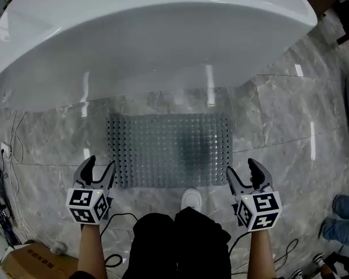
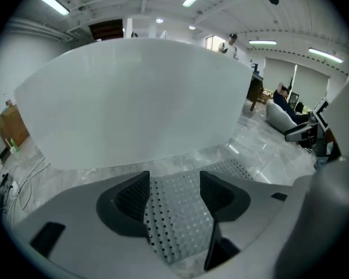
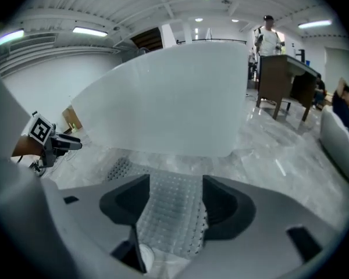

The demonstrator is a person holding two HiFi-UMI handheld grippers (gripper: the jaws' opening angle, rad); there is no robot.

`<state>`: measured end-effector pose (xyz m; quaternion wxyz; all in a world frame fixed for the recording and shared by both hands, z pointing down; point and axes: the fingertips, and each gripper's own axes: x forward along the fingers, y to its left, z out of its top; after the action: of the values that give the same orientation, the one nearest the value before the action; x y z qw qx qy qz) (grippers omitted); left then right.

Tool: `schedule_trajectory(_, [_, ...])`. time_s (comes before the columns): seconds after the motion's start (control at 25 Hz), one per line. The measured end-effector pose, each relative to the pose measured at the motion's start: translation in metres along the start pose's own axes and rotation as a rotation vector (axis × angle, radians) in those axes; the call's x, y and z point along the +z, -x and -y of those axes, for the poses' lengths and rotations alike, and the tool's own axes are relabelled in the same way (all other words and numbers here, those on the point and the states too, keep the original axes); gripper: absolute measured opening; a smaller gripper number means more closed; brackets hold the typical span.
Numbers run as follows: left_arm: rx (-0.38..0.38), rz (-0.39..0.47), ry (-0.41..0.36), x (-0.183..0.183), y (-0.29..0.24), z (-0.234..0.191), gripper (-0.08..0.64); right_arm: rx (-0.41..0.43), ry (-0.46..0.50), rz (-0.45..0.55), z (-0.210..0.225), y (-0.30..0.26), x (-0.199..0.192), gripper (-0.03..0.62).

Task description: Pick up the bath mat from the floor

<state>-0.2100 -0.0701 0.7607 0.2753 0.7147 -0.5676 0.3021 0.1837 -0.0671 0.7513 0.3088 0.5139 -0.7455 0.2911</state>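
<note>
The translucent grey perforated rubber bath mat point(image 1: 168, 150) lies flat on the grey marble floor point(image 1: 279, 115), beside the white bathtub point(image 1: 163, 45). The left gripper point(image 1: 100, 164) and the right gripper point(image 1: 241, 168) stand at its near corners, jaws apart, clamping nothing.

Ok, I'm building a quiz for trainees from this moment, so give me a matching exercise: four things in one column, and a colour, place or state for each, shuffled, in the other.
Things:
1. bath mat
2. bathtub
3. left tongs
4. cardboard box

Descriptions:
A. white, beyond the mat
B. open, by the mat's near left corner
C. brown, low left in the head view
D. grey, lying flat on the floor

Pairs: 1-D, 2-A, 3-B, 4-C.
</note>
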Motion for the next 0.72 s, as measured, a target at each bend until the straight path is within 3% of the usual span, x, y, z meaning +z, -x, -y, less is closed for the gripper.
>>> schedule_trajectory(0.32, [0.096, -0.125, 0.037, -0.116, -0.099, -0.057, 0.283, -0.043, -0.046, -0.168, 0.042, -0.116, -0.126, 0.307])
schedule_trajectory(0.52, [0.100, -0.230, 0.051, -0.181, -0.140, -0.089, 0.301, -0.074, -0.071, -0.252, 0.065, -0.162, -0.178, 0.314])
schedule_trajectory(0.72, [0.110, -0.300, 0.075, -0.221, -0.176, -0.107, 0.305, -0.086, -0.076, -0.327, 0.085, -0.203, -0.216, 0.316])
